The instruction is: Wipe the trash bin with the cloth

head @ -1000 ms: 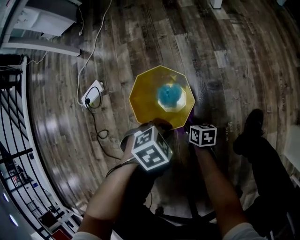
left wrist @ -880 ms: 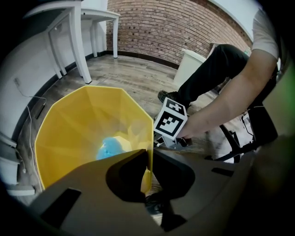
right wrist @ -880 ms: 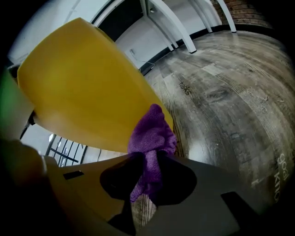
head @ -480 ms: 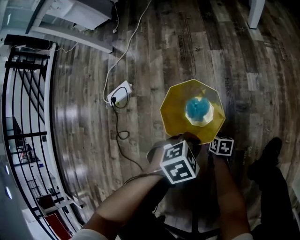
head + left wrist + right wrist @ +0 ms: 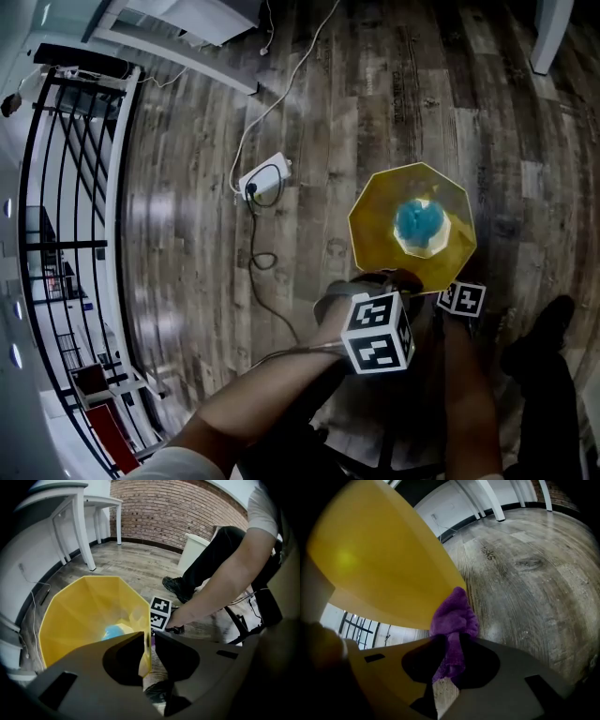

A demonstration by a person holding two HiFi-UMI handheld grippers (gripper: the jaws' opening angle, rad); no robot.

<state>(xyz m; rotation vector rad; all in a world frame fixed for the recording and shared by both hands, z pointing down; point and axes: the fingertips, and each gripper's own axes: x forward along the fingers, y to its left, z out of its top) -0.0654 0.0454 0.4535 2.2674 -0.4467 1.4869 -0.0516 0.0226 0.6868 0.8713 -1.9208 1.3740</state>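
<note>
The yellow trash bin stands upright on the wood floor, just ahead of you. The purple cloth is bunched against its outer wall below the rim, and your right gripper is clenched on the cloth. Your left gripper pinches the near rim, with the bin's wall between its jaws, which have just eased slightly wider. You have one bin, one cloth and two grippers; one blue lump lies at the bin's bottom, and one white power strip lies well apart on the floor
</note>
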